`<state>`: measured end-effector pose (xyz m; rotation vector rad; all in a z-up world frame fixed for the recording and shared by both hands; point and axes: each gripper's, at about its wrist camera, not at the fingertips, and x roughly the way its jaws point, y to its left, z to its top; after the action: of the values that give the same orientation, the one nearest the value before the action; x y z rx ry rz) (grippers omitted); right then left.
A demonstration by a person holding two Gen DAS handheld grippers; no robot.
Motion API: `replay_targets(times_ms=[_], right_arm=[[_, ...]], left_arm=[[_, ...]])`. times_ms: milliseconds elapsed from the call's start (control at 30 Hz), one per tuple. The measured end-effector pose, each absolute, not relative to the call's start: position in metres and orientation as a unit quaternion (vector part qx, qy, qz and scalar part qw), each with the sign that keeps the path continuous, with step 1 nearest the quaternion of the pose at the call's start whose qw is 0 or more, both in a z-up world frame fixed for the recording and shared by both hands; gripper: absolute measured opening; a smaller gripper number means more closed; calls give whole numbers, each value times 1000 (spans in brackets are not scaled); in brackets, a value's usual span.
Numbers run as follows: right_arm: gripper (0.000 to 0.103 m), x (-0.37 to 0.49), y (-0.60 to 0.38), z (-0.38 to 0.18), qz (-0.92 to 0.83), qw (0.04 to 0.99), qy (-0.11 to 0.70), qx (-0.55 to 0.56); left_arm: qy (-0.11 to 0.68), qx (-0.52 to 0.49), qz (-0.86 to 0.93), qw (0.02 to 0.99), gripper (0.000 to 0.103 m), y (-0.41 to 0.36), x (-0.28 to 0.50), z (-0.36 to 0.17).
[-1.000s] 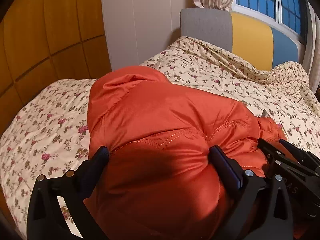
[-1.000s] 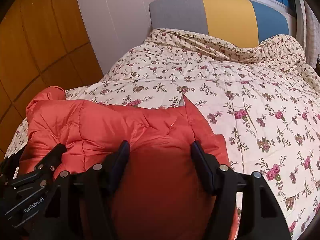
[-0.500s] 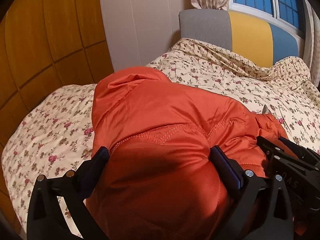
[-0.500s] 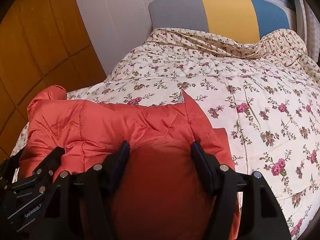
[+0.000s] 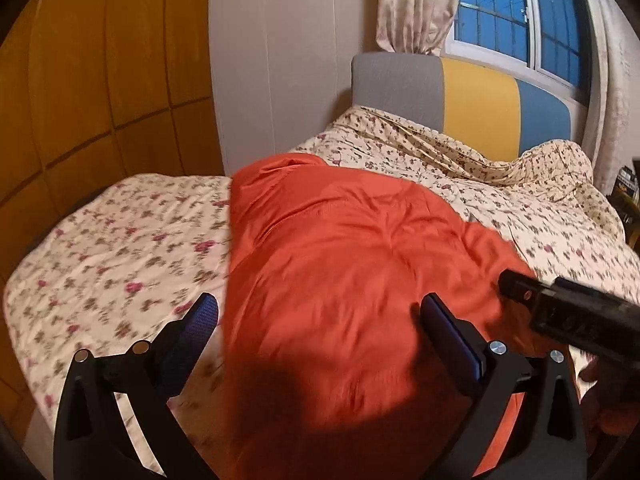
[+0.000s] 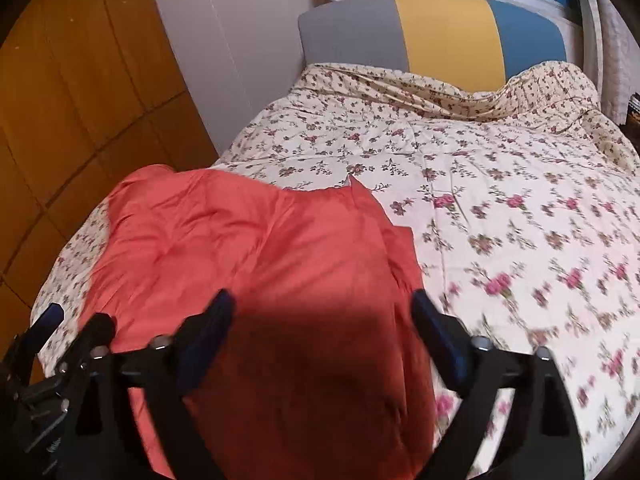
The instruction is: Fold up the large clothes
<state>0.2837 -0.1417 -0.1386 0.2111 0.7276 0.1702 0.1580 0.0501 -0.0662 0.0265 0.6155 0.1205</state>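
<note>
- The big bed (image 6: 500,208) has a cream cover with little pink flowers on it. It fills most of both views.
- The headboard (image 6: 440,28) at the far end is grey, yellow and blue.
- A window (image 5: 520,20) with a curtain (image 5: 416,4) sits above it, and brown wooden wall panels (image 5: 80,80) are on the left.
- The orange puffy jacket (image 6: 256,256) lies folded on the near left part of the bed, flat on the cover.
- The right gripper (image 6: 324,320) has just been opening. Its jaws stand wide and let go, above the jacket, and do not press on it.
- The left gripper (image 5: 316,320) is also spread wide, with nothing pinched. One finger is over the cover, the other over the jacket.
</note>
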Motion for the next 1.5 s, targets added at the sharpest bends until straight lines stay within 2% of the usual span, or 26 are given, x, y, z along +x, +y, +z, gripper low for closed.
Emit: replay_targets(times_ms=[200, 367, 733, 1500], right_arm=[[101, 229, -134, -122, 90, 931, 344, 84], [101, 185, -138, -114, 74, 933, 340, 98], [101, 113, -135, -93, 82, 943, 314, 75], [101, 90, -143, -91, 81, 943, 315, 73]], left_arm=[[325, 12, 105, 940, 100, 66, 116, -63], [323, -8, 123, 938, 100, 78, 80, -58], [295, 35, 131, 946, 100, 69, 16, -33], [296, 16, 118, 948, 100, 62, -3, -27]])
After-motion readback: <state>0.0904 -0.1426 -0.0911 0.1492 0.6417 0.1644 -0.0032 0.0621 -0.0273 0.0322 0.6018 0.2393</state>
